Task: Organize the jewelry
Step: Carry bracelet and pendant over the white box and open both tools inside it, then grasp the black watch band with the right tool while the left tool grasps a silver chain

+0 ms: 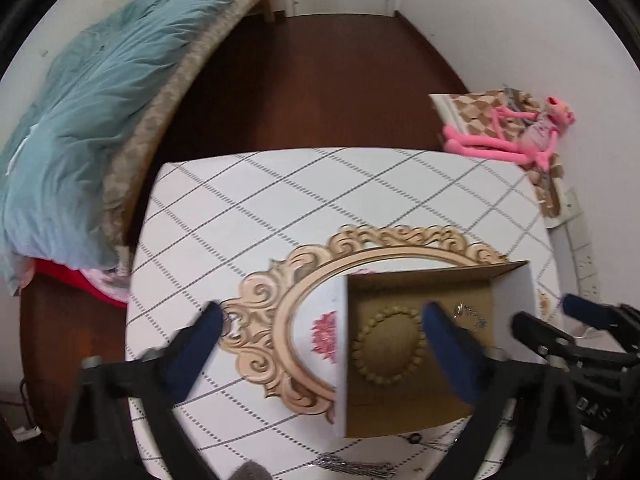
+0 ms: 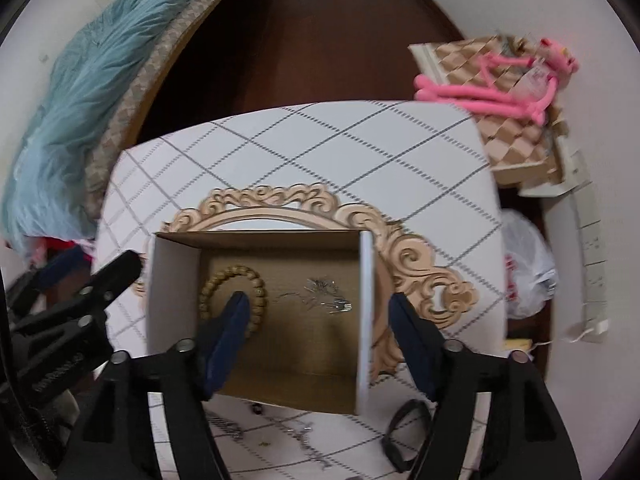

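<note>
An open cardboard box [image 1: 516, 292] [image 2: 366, 304] sits on the table, on an ornate oval mirror [image 1: 280, 320] [image 2: 416, 264]. Inside lie a wooden bead bracelet [image 1: 386, 344] [image 2: 256, 280] and a thin silver chain [image 1: 472, 316] [image 2: 328, 294]. My left gripper [image 1: 324, 336] is open and empty, straddling the box's left wall. My right gripper [image 2: 320, 316] is open and empty, above the box; its right finger is outside the right wall. Loose chains [image 1: 352, 468] [image 2: 300, 436] and a black band [image 2: 404, 432] lie on the table in front of the box.
The table has a white diamond-pattern cloth [image 1: 280, 208] [image 2: 340, 148]. A bed with a teal blanket [image 1: 100, 100] [image 2: 88, 80] is on the left. A pink plush toy [image 1: 528, 136] [image 2: 500, 88] lies far right. A white plastic bag [image 2: 528, 268] is beside the table.
</note>
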`<act>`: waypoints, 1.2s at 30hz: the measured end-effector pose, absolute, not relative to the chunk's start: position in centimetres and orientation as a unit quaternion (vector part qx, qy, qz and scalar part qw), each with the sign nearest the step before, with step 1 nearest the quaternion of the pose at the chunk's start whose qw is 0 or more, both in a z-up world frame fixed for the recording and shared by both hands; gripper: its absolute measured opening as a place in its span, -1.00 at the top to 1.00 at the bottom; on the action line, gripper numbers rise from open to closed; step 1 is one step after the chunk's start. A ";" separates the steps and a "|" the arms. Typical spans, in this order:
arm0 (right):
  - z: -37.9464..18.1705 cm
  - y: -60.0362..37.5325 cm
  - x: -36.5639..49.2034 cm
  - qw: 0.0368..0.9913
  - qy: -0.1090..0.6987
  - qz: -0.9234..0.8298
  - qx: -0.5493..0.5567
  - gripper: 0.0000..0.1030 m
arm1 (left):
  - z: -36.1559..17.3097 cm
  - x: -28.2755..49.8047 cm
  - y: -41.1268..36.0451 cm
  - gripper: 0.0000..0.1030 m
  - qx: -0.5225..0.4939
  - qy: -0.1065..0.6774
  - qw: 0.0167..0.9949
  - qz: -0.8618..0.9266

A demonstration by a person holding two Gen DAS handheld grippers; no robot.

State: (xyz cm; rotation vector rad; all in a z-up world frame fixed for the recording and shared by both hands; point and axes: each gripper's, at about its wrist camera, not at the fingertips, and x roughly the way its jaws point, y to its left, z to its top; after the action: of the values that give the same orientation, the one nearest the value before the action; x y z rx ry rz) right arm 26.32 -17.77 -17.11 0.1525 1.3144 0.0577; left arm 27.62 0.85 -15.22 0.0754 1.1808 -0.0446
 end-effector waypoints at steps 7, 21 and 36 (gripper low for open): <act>-17.9 -16.9 23.8 0.800 0.599 -0.025 0.000 -0.88 | -15.5 25.4 1.7 -1.00 0.037 0.549 0.835 -0.003; -15.9 -17.2 18.8 0.825 0.563 -0.055 -0.006 -0.91 | -13.3 20.9 1.2 -1.00 0.030 0.527 0.849 -0.012; -6.4 -16.9 11.5 0.880 0.471 -0.060 0.001 -0.91 | -6.4 14.0 1.4 -1.00 0.014 0.472 0.881 -0.010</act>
State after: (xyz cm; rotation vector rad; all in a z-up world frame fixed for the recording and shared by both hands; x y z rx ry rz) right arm 11.47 -16.87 -6.44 0.0022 0.9817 -0.1245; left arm 14.04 1.39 -6.38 0.0284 0.9839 -0.0216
